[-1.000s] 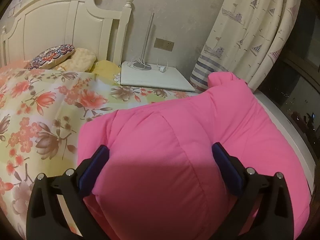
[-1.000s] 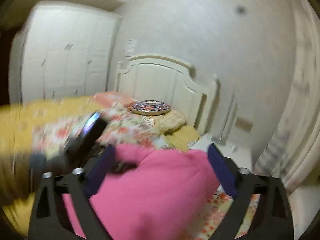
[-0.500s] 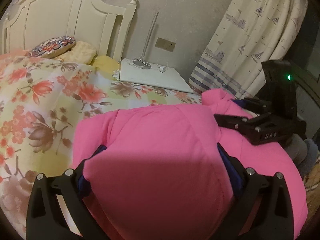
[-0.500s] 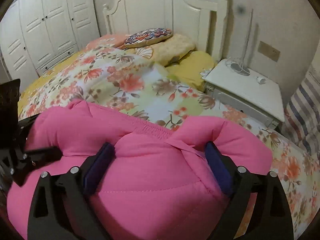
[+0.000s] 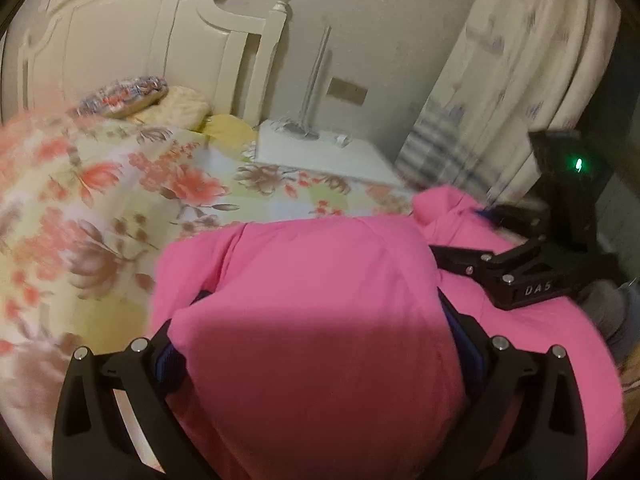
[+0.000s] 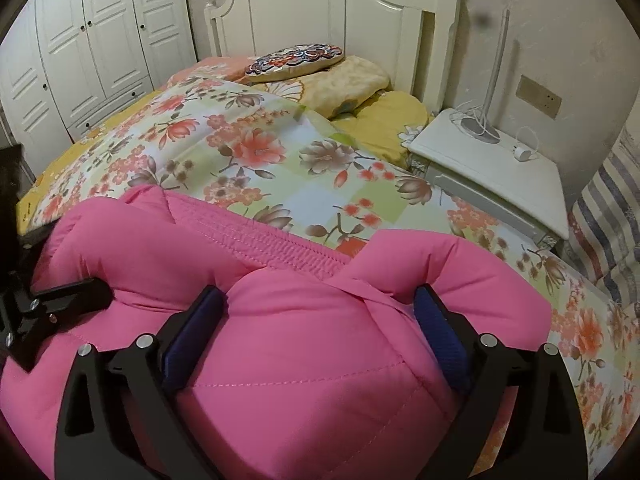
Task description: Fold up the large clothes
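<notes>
- Where the floral quilt (image 6: 256, 148) covers the bed, pink padded jacket (image 6: 304, 360) lying bunched on top, near the bed's foot end.
- Left gripper (image 5: 320, 344): fingers spread wide, a thick puff of the jacket (image 5: 320, 320) bulging up between them; blue pads (image 5: 170, 360) pressed against the fabric on both sides. Wide apart, yet bearing on the bulk; counted as gripping the jacket.
- Right gripper (image 6: 316, 332): same posture, fingers wide, blue pads (image 6: 192, 332) pushed into a quilted bulge of the jacket, stitched seam running across below them.
- Right gripper also seen from the left wrist view (image 5: 532, 276), at the jacket's right side, green light lit on its body.
- Left gripper partly seen at the left edge of the right wrist view (image 6: 52, 300), touching the jacket.
- Gathered elastic hem visible along the jacket's far edge.
- Patterned round cushion (image 6: 296, 60) up by the white headboard (image 6: 320, 12).
- White nightstand (image 6: 492, 168) beside the bed, lamp base (image 6: 480, 124) and cord on it.
- Striped curtain (image 6: 608, 232) right of the nightstand; white wardrobe (image 6: 92, 48) far left.
- Left wrist view motion-blurred in the background.
</notes>
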